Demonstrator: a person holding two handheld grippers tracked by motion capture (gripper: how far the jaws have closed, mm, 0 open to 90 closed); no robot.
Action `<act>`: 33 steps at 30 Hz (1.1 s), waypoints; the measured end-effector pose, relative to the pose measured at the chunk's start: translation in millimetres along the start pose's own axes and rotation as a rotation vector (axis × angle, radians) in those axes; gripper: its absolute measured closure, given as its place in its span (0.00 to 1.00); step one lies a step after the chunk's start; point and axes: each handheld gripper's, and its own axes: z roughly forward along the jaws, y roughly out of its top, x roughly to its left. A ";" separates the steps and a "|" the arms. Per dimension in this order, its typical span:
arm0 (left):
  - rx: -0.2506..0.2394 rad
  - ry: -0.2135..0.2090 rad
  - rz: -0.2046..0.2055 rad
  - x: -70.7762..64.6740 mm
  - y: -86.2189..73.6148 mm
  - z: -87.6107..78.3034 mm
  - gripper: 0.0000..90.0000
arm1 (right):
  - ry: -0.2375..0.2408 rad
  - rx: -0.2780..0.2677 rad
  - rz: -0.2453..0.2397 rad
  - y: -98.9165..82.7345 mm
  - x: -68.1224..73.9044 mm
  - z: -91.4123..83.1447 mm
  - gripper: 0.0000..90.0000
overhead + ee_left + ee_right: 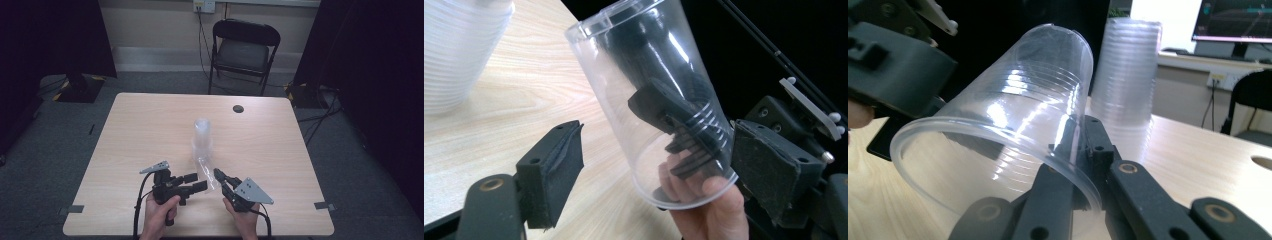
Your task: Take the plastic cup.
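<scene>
My right tongs (1080,150) pinch the clear cup's (1013,125) rim, one jaw inside; left tongs (654,175) stand wide around it; cup stack (202,137) beyond, worktop (280,150) open around

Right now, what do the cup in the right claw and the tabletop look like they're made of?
The cup looks like thin clear plastic, glossy: the claw behind shows through it, highlights streak its wall, and moulded ribs ring it. The tabletop looks like pale wood-grain laminate, matt; whether it is real wood I cannot tell. The right claw is pinched shut on the cup's rim.
</scene>
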 end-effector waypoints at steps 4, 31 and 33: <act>-0.019 0.026 0.065 0.9 0.2 -5.2 0.21 | -0.011 0.019 0.023 1.4 -3.7 -2.6 1.00; 0.027 0.230 0.453 7.8 -4.0 -18.5 0.21 | 0.045 0.367 0.157 8.8 -29.1 0.3 1.00; 0.037 0.232 0.481 8.0 -5.0 -17.7 0.19 | 0.061 0.387 0.166 9.9 -29.3 1.4 1.00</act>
